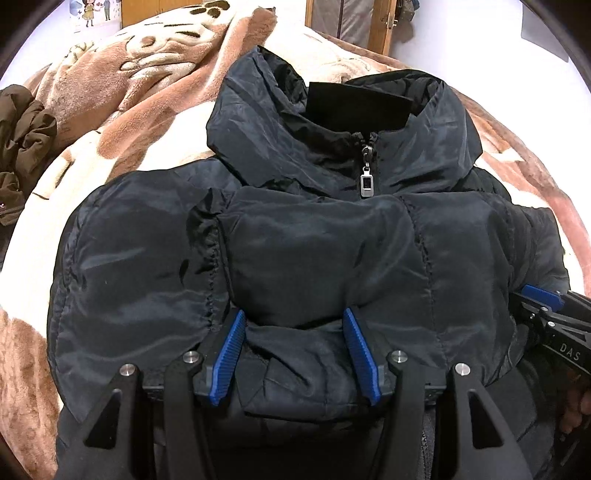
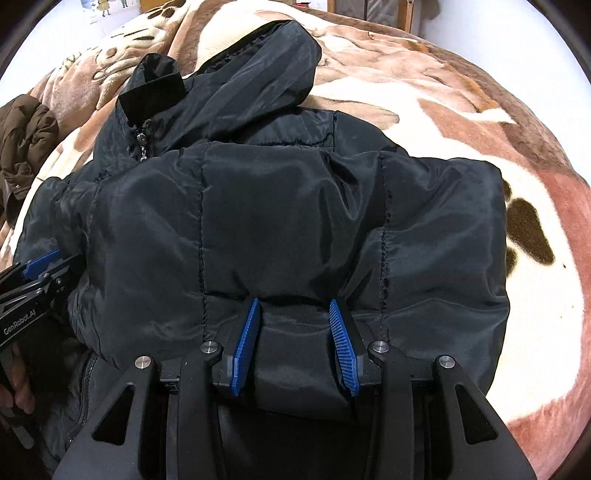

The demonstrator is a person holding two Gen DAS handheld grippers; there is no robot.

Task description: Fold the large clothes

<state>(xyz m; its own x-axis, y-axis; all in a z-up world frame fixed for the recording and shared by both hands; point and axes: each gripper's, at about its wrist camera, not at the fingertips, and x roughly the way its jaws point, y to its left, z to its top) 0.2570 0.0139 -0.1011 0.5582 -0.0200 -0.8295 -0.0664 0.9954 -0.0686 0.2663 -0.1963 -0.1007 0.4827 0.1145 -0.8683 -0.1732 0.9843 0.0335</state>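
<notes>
A dark navy puffer jacket (image 1: 314,240) lies on the bed with its hood (image 1: 266,122) at the far end and its zipper pull (image 1: 366,181) showing. It also fills the right wrist view (image 2: 295,221). My left gripper (image 1: 295,317) has its blue pads apart with a fold of the jacket's near edge bulging between them. My right gripper (image 2: 293,306) stands the same way on the jacket's right part, pads apart around fabric. Each gripper shows at the edge of the other view: the right one (image 1: 543,299), the left one (image 2: 40,262).
A brown and cream plush blanket (image 2: 461,122) covers the bed under the jacket. A crumpled brown garment (image 1: 22,140) lies at the far left. Wooden furniture (image 1: 380,26) and a white wall stand behind the bed.
</notes>
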